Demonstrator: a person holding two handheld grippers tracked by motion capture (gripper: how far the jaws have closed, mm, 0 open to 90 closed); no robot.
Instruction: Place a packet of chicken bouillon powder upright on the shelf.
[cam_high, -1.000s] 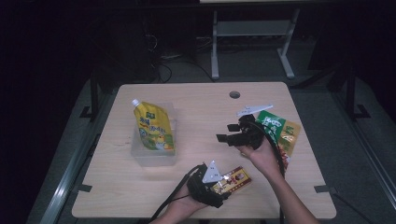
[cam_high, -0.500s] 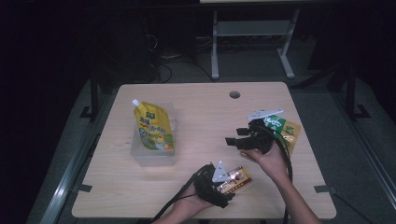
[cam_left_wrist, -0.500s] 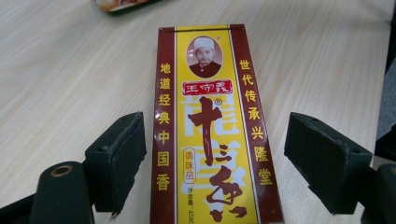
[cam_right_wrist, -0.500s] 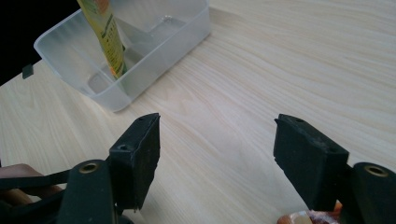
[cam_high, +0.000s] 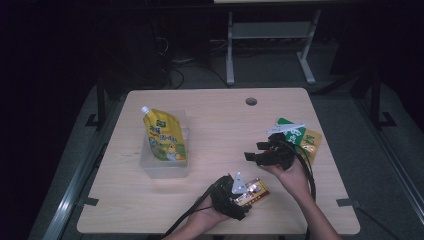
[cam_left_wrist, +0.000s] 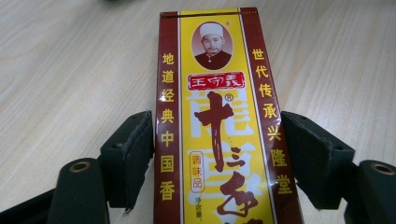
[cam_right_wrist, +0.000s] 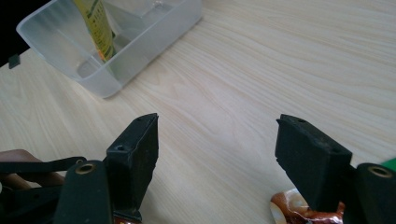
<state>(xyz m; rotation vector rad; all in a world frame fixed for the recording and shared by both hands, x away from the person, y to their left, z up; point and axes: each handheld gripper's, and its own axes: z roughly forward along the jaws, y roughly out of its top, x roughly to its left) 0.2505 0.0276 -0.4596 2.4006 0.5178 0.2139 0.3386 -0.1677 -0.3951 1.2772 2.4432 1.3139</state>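
the left gripper (cam_high: 248, 194) sits low and centre in the high view, over the near part of the light wooden table (cam_high: 220, 125). in the left gripper view a long red and yellow seasoning box (cam_left_wrist: 219, 126) lies flat on the wood between the two black jaws. its long axis runs straight up the frame, away from the camera, with the printed portrait at the far end and the chinese lettering reading upright. the left jaw pad touches or nearly touches the box's red edge; the right pad stands just off the other edge, so the jaws are open around the box and not clamped on it. in the high view the box (cam_high: 252, 192) lies slanted, its far end pointing to the upper right of the frame.

the right gripper (cam_high: 257, 151) is right of centre in the high view, held by the person's right hand (cam_high: 290, 172), its jaws facing toward the left of the frame. in the right gripper view they stand wide apart with bare table between them, holding nothing.

a clear plastic container (cam_high: 165, 155) sits left of centre with a yellow spouted pouch (cam_high: 164, 137) standing in it, cap toward the upper left. a green packet (cam_high: 292, 132) and a yellow packet (cam_high: 311, 145) lie just behind the right gripper near the right edge.
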